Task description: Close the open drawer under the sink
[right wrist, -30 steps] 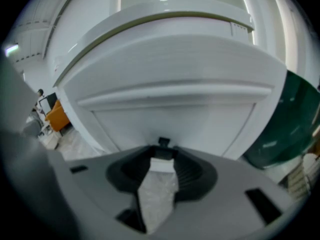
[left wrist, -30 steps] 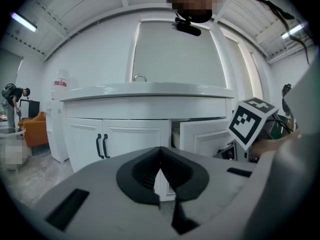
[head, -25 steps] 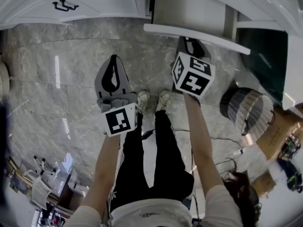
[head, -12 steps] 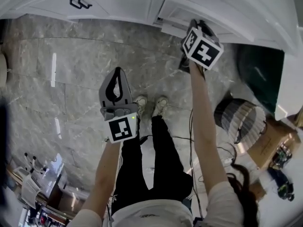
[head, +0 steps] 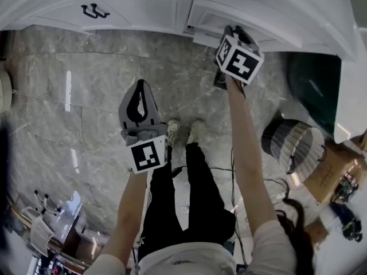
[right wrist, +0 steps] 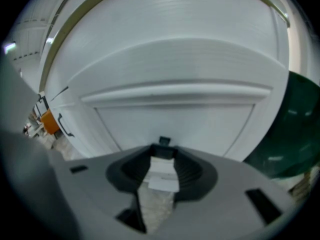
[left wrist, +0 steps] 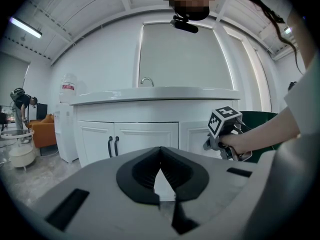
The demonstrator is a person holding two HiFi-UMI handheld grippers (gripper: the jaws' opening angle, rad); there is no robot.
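Note:
The white drawer front (head: 226, 17) under the sink counter sits almost flush with the cabinet; a thin white edge shows at its lower left. My right gripper (head: 228, 34) has its tips against that front, and its marker cube (head: 239, 58) faces up. In the right gripper view the jaws (right wrist: 163, 153) stand slightly apart, with the white panel (right wrist: 180, 119) close ahead and nothing gripped. My left gripper (head: 139, 90) hangs over the marble floor, away from the cabinet, with its tips (left wrist: 160, 150) together and empty. The right gripper (left wrist: 225, 129) at the drawer also shows in the left gripper view.
Two cabinet doors with black handles (head: 94, 9) (left wrist: 113, 146) stand left of the drawer. A striped basket (head: 292, 142), a dark green object (head: 318, 82) and a cardboard box (head: 332, 171) lie to the right. The person's shoes (head: 183, 132) and cables are on the marble floor (head: 74, 96).
A second ago the drawer stuck well out of the cabinet. It has slid in with my right gripper against it, and both have kept still over the last half second. The left gripper barely moved.

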